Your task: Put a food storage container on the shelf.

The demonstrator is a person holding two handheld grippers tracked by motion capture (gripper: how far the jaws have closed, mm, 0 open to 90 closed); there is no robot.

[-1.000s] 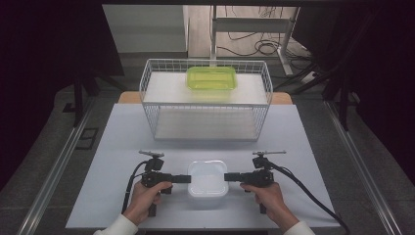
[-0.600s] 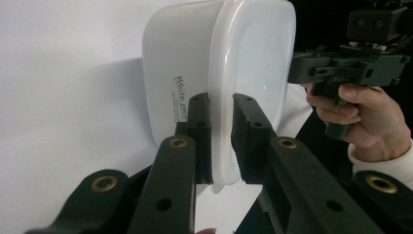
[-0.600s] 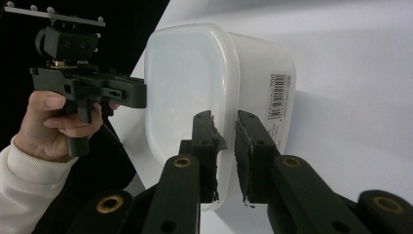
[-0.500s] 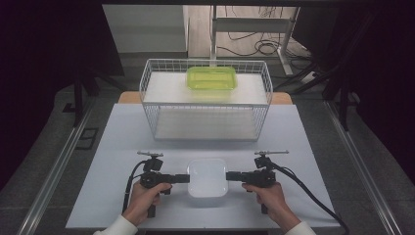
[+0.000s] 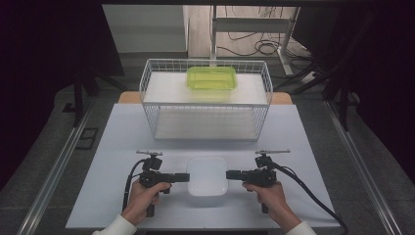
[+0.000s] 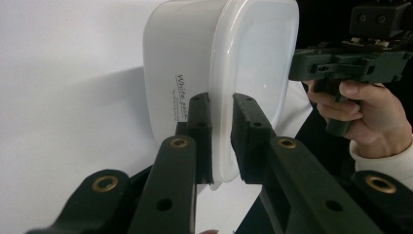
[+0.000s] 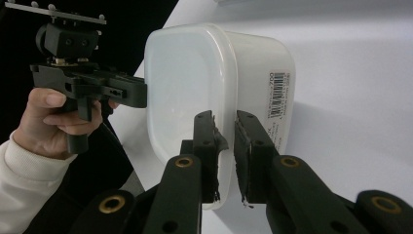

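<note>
1. Two grippers clamp one white lidded plastic container (image 5: pixel 207 175), which sits on the white tabletop (image 5: pixel 117 142) just in front of the white wire basket (image 5: pixel 205 100).
2. Left gripper (image 6: pixel 221 141): its jaws have just been closing and now pinch the container's lid rim, which sits between the pads.
3. Right gripper (image 7: pixel 225 146): likewise just closed, it pinches the rim on the opposite side.
4. Both hands hold their grippers level, pointing inward at each other across the container, forearms coming from the near tabletop edge.
5. Judged step: the two-sided grasp looks complete; next would be an even lift, both sides rising together, then forward toward the basket, where a green translucent lidded container (image 5: pixel 211 77) lies at the back.
</note>
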